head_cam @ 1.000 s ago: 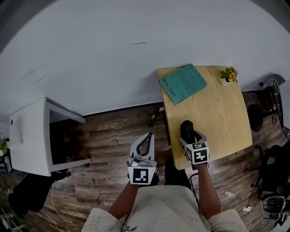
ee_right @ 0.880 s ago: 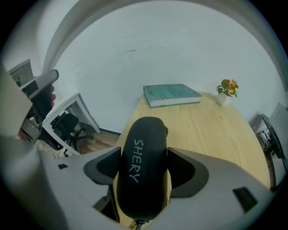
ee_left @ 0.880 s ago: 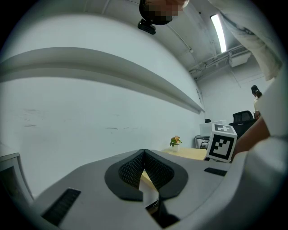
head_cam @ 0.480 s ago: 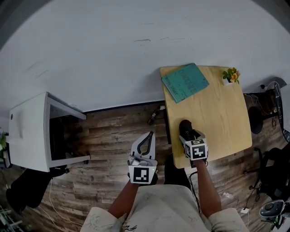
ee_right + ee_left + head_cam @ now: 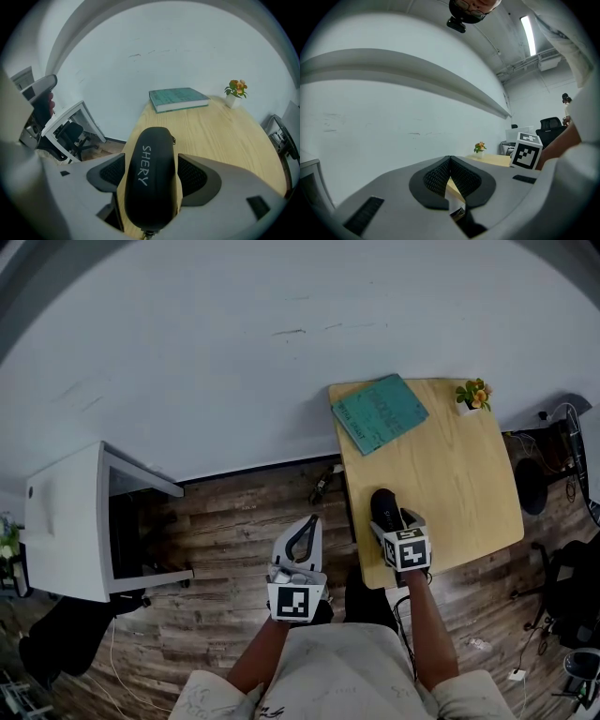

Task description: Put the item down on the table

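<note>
A black oval case (image 5: 382, 505) marked "SHERY" sits lengthwise between the jaws of my right gripper (image 5: 386, 514), which is shut on it. It hangs over the near left corner of the light wooden table (image 5: 450, 474). In the right gripper view the case (image 5: 151, 173) fills the gap in the right gripper (image 5: 152, 177), with the table (image 5: 220, 136) below it. My left gripper (image 5: 302, 529) is to the left, over the wood floor. It is shut with its tips touching and holds nothing. The left gripper (image 5: 450, 161) points toward the wall.
A teal book (image 5: 379, 412) lies at the table's far left corner and a small flower pot (image 5: 474, 395) stands at its far right corner. A white desk (image 5: 66, 521) stands at the left. Black chairs and cables (image 5: 567, 587) crowd the right side.
Only the head view shifts slightly. Both grippers and the case keep their places.
</note>
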Available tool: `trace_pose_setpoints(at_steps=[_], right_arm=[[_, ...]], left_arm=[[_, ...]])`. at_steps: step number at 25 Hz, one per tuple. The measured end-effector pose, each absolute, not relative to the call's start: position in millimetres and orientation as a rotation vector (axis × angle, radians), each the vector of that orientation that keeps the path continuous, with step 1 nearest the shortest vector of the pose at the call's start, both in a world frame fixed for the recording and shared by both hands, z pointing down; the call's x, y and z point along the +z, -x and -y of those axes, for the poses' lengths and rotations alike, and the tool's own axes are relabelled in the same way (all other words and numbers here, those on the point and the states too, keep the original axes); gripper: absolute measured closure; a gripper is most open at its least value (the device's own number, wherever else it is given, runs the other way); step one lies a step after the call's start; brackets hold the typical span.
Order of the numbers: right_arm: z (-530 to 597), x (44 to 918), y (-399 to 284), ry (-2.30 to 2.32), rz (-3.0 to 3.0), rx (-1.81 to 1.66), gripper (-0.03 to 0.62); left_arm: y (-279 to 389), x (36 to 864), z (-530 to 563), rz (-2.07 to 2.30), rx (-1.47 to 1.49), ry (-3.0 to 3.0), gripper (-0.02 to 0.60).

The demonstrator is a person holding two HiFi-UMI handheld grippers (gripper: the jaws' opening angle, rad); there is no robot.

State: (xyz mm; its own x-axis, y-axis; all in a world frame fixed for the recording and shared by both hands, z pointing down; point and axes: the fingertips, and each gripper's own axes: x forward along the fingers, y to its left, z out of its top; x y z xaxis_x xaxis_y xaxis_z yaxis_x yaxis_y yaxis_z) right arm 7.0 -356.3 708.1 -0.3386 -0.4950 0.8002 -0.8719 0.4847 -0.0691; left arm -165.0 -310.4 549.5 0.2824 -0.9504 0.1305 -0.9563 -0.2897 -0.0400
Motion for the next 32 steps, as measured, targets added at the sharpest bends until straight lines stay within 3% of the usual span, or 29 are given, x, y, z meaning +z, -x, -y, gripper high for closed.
trace_pose_setpoints(at_steps=[23,32], right_arm=[[333,575,-47,-1.469,2.224,0.462,0.247],[323,498,-61,-1.668,2.335,0.217,0.247]], left_arm=[[133,497,306,1.793,0.132,-2.670,0.574],[130,467,307,1.815,0.164,-2.780,0.574]])
